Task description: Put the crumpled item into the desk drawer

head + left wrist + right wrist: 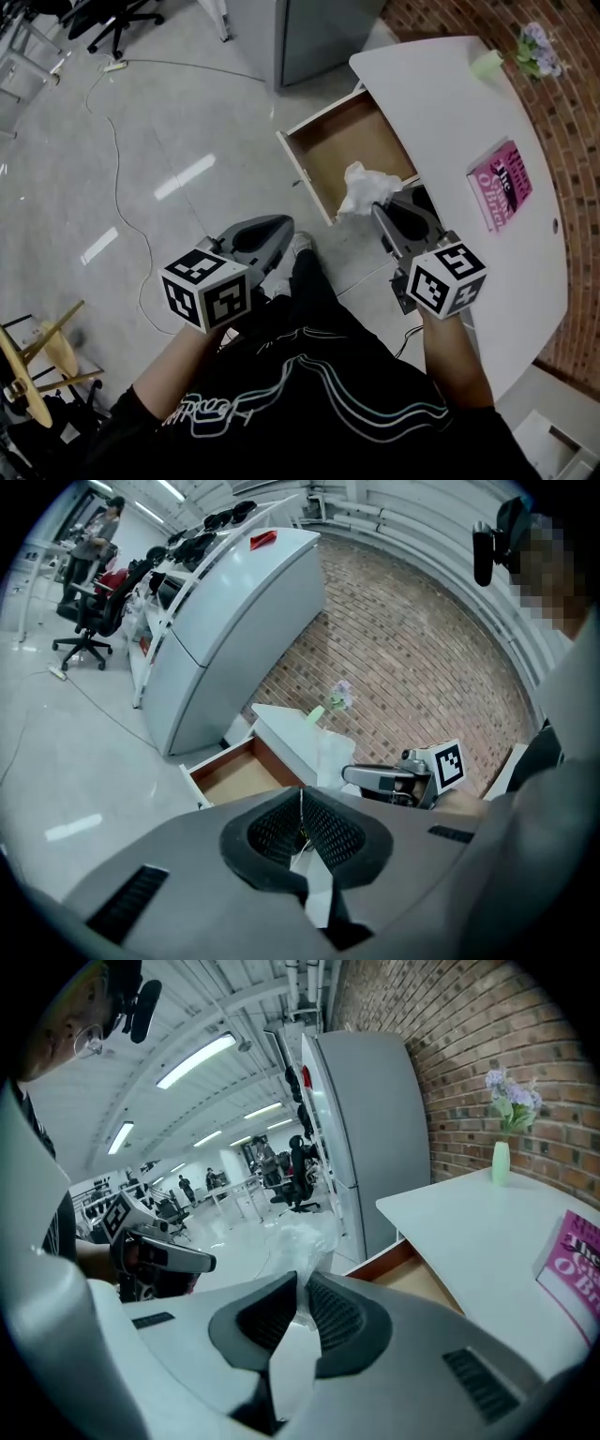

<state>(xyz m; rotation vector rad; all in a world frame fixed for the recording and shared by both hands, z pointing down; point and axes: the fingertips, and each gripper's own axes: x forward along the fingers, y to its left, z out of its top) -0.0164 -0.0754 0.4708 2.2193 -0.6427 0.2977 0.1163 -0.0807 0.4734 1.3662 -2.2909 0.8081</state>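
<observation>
A crumpled wad [361, 187] of thin, white, partly see-through material, plastic or paper, is pinched at its lower end between the closed jaws of the right gripper [380, 208]. The wad stands up and out past the jaw tips, puffy and creased. From the head view it sits over the near right corner of the drawer [305, 169], close to the desk [450, 122] edge. The drawer is pulled well out from under the white desk. It has a white front and a brown wooden inside, with its bare bottom showing.
</observation>
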